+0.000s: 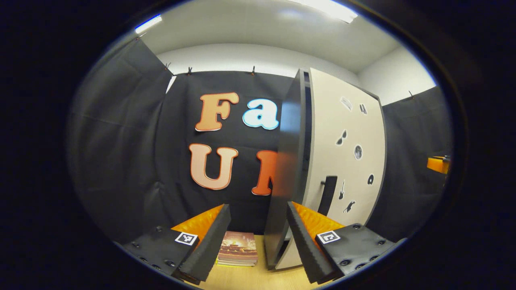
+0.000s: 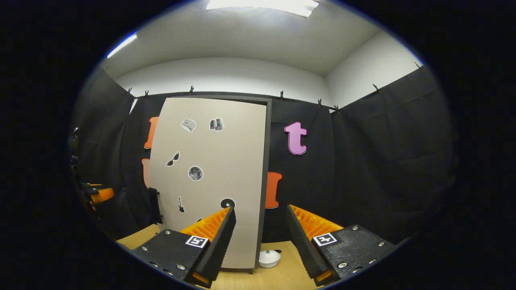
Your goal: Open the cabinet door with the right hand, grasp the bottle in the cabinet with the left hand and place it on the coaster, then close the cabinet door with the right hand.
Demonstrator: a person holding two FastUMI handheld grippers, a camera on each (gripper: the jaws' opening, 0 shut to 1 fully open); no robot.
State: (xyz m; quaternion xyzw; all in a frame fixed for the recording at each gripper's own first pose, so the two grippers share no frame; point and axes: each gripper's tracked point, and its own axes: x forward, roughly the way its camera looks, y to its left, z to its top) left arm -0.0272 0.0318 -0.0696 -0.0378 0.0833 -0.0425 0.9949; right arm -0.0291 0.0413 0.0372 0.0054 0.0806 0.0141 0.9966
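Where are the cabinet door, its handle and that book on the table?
cabinet door (image 2: 209,161), right gripper view, middle of its pale front.
handle (image 1: 327,195), left gripper view, middle of the dark bar.
book (image 1: 238,247), left gripper view, its cover.

The right hand-held gripper (image 2: 258,241) shows at the near edge of the right gripper view, its two fingers spread wide apart with nothing between them, above a pale wooden desk (image 2: 282,278). Ahead and to the left stands the cabinet (image 2: 209,181), its beige door shut, dotted with small stickers, and carrying a dark handle (image 2: 154,205) on its left edge. A small white bowl-like object (image 2: 269,257) sits on the desk just right of the cabinet's base, and another hand-held gripper (image 2: 98,195) shows at the far left.
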